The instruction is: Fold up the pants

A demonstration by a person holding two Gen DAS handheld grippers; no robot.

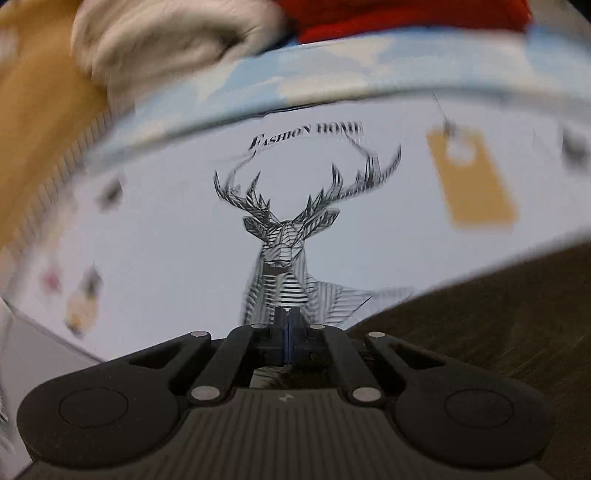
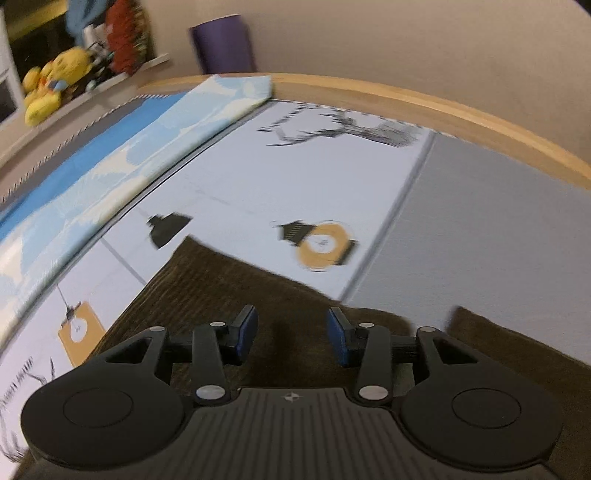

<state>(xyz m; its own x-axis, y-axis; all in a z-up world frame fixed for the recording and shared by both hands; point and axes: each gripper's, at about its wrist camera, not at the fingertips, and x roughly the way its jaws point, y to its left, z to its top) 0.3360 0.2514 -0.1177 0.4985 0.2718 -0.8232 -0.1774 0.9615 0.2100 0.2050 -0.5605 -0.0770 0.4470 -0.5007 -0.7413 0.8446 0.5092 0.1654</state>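
Note:
The dark brown corduroy pants (image 2: 236,291) lie on a pale printed mat (image 2: 280,184). My right gripper (image 2: 291,326) hovers just above them, open, with only the flat fabric below its blue pads (image 2: 246,328). In the left wrist view the pants (image 1: 480,325) fill the lower right corner, and their edge runs in to my left gripper (image 1: 287,321). Its jaws are pressed together, and dark fabric shows directly beneath the fingers. The picture is blurred there.
The mat (image 1: 166,240) carries a deer print (image 1: 284,236) and tan tag shapes (image 1: 476,177). A cloud-patterned blue blanket (image 2: 122,162) lies folded along its far side. Beyond are a white furry item (image 1: 159,44), red cloth (image 1: 399,18), a wooden rim (image 2: 443,107), a purple cylinder (image 2: 225,44) and yellow plush toys (image 2: 51,85).

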